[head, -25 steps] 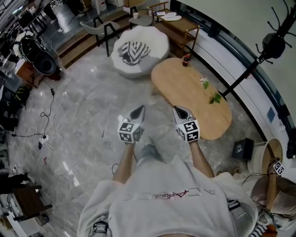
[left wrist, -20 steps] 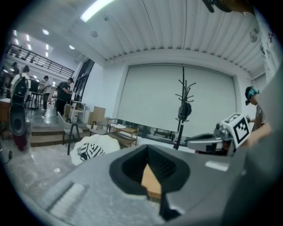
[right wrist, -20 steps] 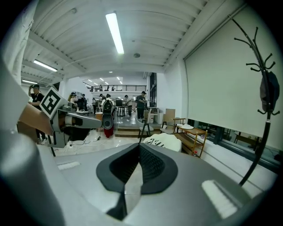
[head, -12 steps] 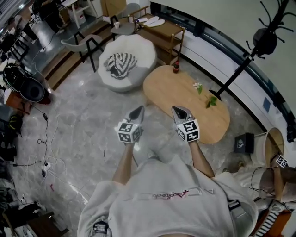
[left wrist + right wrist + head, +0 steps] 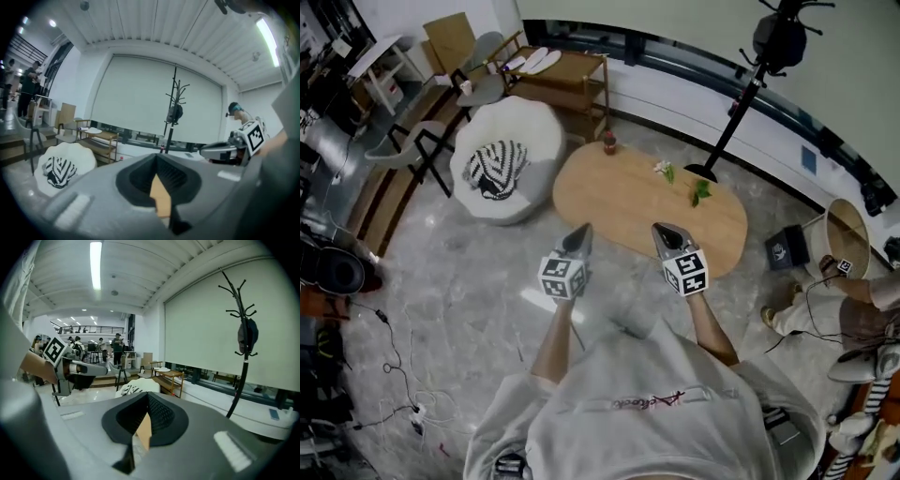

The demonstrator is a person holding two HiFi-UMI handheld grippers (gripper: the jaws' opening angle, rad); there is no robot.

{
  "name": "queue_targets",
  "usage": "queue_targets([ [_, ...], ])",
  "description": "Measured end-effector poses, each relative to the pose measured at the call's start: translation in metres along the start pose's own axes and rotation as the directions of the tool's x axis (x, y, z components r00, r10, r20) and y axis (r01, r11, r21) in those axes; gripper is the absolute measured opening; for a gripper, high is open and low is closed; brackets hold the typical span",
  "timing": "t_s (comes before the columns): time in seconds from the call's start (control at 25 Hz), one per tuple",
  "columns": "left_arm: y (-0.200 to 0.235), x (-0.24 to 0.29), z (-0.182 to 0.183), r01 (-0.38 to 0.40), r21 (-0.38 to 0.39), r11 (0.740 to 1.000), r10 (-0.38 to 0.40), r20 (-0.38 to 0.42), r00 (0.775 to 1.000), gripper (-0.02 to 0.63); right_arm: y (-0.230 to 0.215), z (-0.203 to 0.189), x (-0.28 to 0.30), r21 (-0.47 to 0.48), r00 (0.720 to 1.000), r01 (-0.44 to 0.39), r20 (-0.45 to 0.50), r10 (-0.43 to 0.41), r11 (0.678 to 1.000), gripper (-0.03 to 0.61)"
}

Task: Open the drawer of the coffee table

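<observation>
The coffee table point(image 5: 628, 192) is a low oval with a light wooden top, and it lies just ahead of both grippers in the head view. No drawer shows from above. My left gripper point(image 5: 581, 231) is shut and empty, and it points at the table's near edge. My right gripper point(image 5: 662, 229) is shut and empty too, with its tip over the near edge. In the left gripper view the jaws point(image 5: 157, 158) meet, with a sliver of the wooden top point(image 5: 161, 197) behind them. The right gripper view shows its jaws point(image 5: 146, 397) closed as well.
On the table stand a small bottle point(image 5: 609, 142) and two plant sprigs point(image 5: 664, 169). A white pouf with a striped cushion point(image 5: 502, 159) sits to the left and a coat stand point(image 5: 741, 94) behind. At the right are a black box point(image 5: 783, 251) and a seated person point(image 5: 853, 314). Cables point(image 5: 394, 375) lie at the left.
The whole view has swung round: the table has moved from the right to straight ahead of the grippers. Both grippers stay shut, side by side.
</observation>
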State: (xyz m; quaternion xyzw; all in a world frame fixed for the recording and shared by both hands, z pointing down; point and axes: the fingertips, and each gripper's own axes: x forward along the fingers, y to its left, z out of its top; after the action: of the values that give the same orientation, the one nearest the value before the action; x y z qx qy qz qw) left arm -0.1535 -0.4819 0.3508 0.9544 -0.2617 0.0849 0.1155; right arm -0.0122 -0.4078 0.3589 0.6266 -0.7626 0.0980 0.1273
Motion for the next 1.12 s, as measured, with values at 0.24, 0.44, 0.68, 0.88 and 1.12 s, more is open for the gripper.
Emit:
queue_targets([
  [0.24,-0.041,0.053,-0.023,0.15,0.025,0.988,-0.148,-0.063,0.987,-0.002,-0.05,-0.05,-0.046,0.061,0.986,0.156,-0.061,-0.152,0.986,0.005],
  [0.44,-0.093,0.09,-0.032,0.252,0.035,0.967,-0.247,-0.108,0.963,-0.002,-0.088,-0.081,-0.101,0.119,0.96,0.273,-0.092,-0.263,0.955,0.005],
  [0.68,-0.171,0.113,-0.035,0.369,0.072,0.927,-0.353,-0.166,0.921,-0.002,-0.114,-0.107,-0.178,0.197,0.919,0.395,-0.095,-0.383,0.897,0.005],
  [0.88,-0.241,0.116,-0.035,0.437,0.108,0.893,-0.416,-0.172,0.893,-0.002,-0.123,-0.124,-0.24,0.223,0.889,0.457,-0.083,-0.45,0.861,0.005],
  [1.12,-0.308,0.101,-0.033,0.477,0.149,0.866,-0.451,-0.179,0.875,-0.002,-0.128,-0.132,-0.316,0.242,0.853,0.516,-0.053,-0.52,0.822,0.005],
])
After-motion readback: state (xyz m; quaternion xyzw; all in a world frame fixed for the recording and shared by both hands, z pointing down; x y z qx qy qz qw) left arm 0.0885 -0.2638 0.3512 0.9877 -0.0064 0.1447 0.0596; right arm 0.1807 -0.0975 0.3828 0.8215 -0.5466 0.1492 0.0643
